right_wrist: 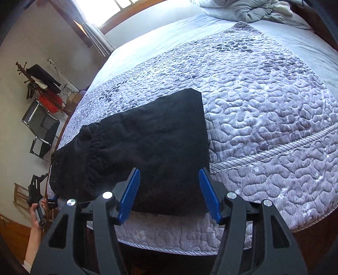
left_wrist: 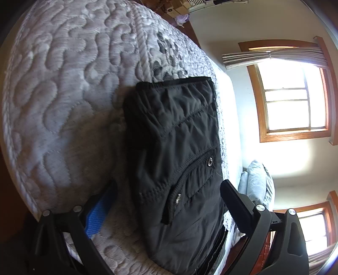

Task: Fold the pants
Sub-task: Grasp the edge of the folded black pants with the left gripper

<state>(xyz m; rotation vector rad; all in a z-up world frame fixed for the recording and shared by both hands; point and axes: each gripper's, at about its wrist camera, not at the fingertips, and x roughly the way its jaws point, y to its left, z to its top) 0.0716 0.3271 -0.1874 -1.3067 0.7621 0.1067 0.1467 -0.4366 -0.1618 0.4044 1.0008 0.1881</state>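
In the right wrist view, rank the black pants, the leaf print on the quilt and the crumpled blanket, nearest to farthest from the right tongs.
1. Black pants: folded on the quilt, just ahead of the open right tongs.
2. Leaf print: beyond the pants, up the bed.
3. Crumpled blanket: at the far end, top of the picture.

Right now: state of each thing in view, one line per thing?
black pants: folded into a compact rectangle, lying flat on the quilt, held by neither gripper
left gripper: open, nothing gripped
right gripper: open, nothing gripped
quilted bedspread: spread flat over the bed
grey blanket: bunched at the bed's far end
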